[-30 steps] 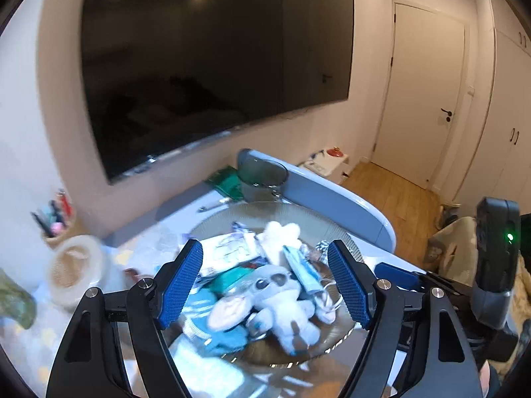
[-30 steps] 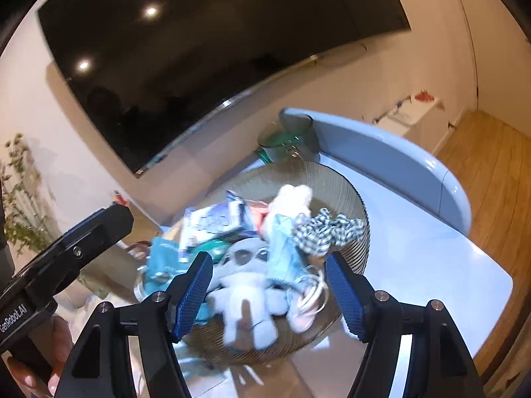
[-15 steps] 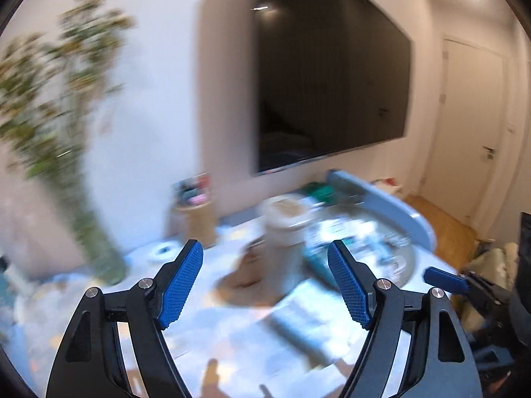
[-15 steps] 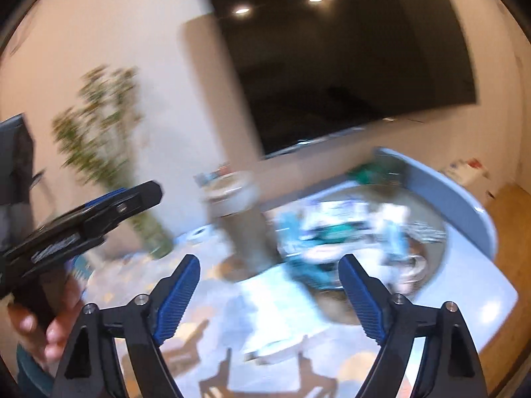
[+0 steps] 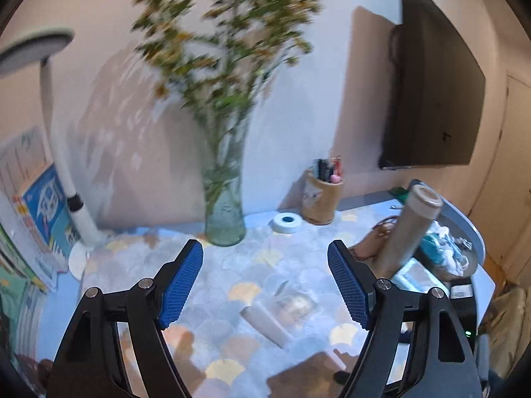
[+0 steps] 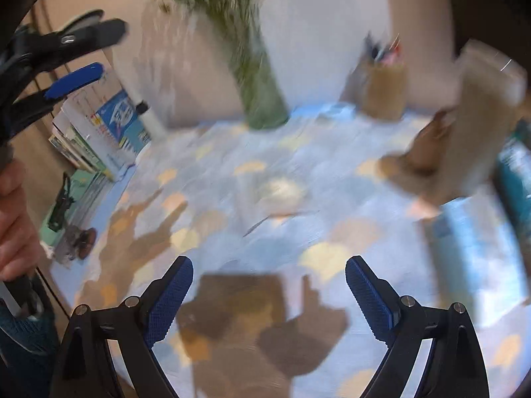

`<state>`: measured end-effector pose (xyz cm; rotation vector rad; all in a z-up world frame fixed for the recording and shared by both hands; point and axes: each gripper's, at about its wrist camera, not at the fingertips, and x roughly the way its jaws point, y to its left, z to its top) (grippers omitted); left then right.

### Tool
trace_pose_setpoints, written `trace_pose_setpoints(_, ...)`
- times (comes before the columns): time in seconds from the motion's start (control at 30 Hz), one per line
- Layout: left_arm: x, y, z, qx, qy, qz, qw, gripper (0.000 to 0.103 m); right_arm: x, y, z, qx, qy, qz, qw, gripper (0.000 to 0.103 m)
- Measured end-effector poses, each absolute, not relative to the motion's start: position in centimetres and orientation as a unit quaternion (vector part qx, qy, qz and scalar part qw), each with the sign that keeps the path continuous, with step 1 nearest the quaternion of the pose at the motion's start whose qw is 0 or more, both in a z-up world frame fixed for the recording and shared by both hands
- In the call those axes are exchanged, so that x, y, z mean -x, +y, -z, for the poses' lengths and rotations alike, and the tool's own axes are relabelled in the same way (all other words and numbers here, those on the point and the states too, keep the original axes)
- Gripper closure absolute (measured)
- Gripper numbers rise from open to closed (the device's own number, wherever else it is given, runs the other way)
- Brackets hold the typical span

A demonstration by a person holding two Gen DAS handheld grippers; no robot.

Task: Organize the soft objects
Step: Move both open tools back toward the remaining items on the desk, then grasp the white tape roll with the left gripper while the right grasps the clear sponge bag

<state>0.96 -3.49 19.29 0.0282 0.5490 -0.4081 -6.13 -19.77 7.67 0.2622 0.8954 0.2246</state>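
My left gripper [image 5: 265, 282] is open and empty above a table with a blue scale-patterned cloth [image 5: 232, 278]. My right gripper [image 6: 268, 293] is open and empty over the same cloth [image 6: 265, 172]. The round tray [image 5: 464, 265] with soft items, teal and white, sits at the far right of the left wrist view, mostly behind a tall beige cylinder [image 5: 411, 225]. A clear packet [image 5: 292, 301] and a flat white piece [image 5: 265, 325] lie on the cloth ahead of the left gripper. The left gripper also shows at the upper left of the right wrist view [image 6: 73, 79].
A glass vase with flowers [image 5: 225, 212] stands at the back centre. A pen cup [image 5: 320, 202], a tape roll [image 5: 287, 223] and a white lamp [image 5: 63, 152] are near the wall. Books [image 6: 109, 126] are stacked on the left. A TV [image 5: 431, 99] hangs on the wall.
Both grippers have swung left, away from the tray of soft toys, and now face the vase and the open cloth. Both stayed open and empty.
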Motion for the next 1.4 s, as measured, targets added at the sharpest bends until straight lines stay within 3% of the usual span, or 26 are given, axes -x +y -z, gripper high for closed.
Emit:
trace_pose_setpoints(0.2,-5.9,-1.5,-12.0,0.011,0.300,0.163,0.940,0.027,1.8,-19.3,-1.6,-0.247,0.496,-0.121,0.824,0.010)
trace_pose_setpoints(0.4,-9.7,2.0,-6.2,0.099,0.341,0.157,0.922,0.027,-1.3,-18.9,-0.8,-0.243,0.493,-0.085,0.831,0.010)
trace_pose_setpoints(0.73,-10.4,5.9,-3.7,0.159,0.334,0.118,0.921,0.027,-8.1,-17.3,-1.2,-0.243,0.483,-0.053,0.840,0.010)
trace_pose_setpoints(0.97,-10.2,3.7,-3.5,0.106,0.339,0.115,0.928,0.027,-6.8,-14.0,-1.1,-0.131,0.479,-0.027,0.867,0.008)
trace_pose_setpoints(1.0,-10.1,3.5,-3.5,0.098,0.339,0.114,0.929,0.027,-6.5,-14.1,-1.0,-0.128,0.477,-0.025,0.869,0.011)
trace_pose_setpoints(1.03,-10.0,3.1,-3.5,0.088,0.340,0.112,0.930,0.027,-6.1,-14.0,-1.1,-0.115,0.475,-0.017,0.873,0.024)
trace_pose_setpoints(1.1,-9.7,2.2,-3.6,0.066,0.343,0.115,0.930,0.027,-5.7,-13.6,-1.2,-0.072,0.474,-0.006,0.878,0.035)
trace_pose_setpoints(1.4,-11.9,-7.9,-7.0,-0.007,0.386,0.235,0.892,0.027,-1.5,-22.4,-3.4,-0.070,0.434,0.056,0.897,0.037)
